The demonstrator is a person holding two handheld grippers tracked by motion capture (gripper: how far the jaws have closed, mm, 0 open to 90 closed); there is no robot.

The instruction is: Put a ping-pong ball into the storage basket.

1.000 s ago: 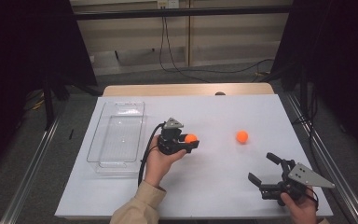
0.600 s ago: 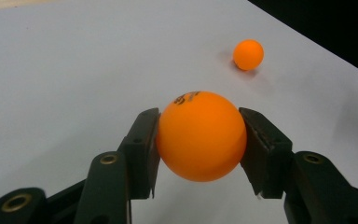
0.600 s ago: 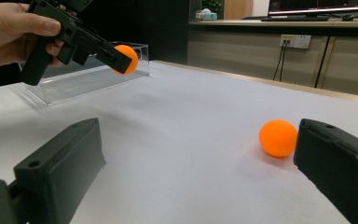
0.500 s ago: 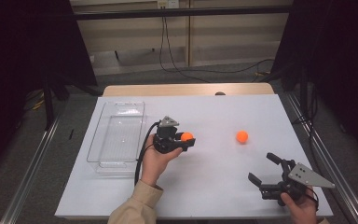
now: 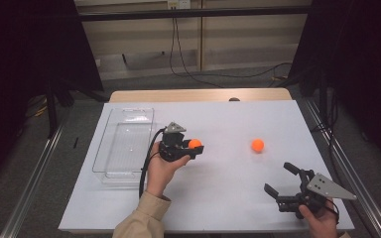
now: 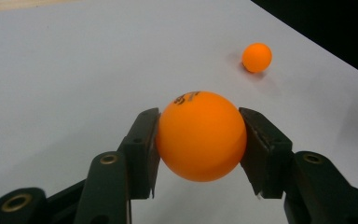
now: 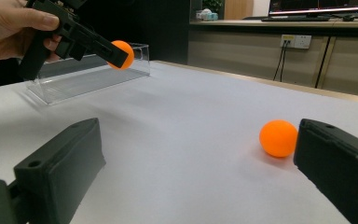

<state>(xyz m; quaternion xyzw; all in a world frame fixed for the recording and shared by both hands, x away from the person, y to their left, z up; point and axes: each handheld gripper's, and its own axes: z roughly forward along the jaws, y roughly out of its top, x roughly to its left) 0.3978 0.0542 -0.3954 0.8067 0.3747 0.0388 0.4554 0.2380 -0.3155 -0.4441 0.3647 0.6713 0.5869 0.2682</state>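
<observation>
Care is called for in the step judged to be in hand: carrying the small, smooth orange plastic ball (image 6: 200,135) to the clear, rectangular plastic tray (image 5: 124,144) and dropping it there. The ball is clamped between the two black pads of the left gripper (image 5: 191,148), held off the white worktop (image 5: 228,188), just beside the tray's long wall. In the left gripper view the pads are seen pressed against opposite sides of the ball, near its widest part, with black print on its top. Since the ball is round, hard and glossy, the squeeze is best kept steady and the gripper level until it is over the tray's open top; a low release is advised, because so light a ball could bounce off the hard tray floor.

A second orange ball (image 5: 257,145) of the same kind is left on the matt worktop, well apart from the tray. The right gripper (image 5: 284,179) is held farther still from the tray, its jaws spread wide with nothing between them.
</observation>
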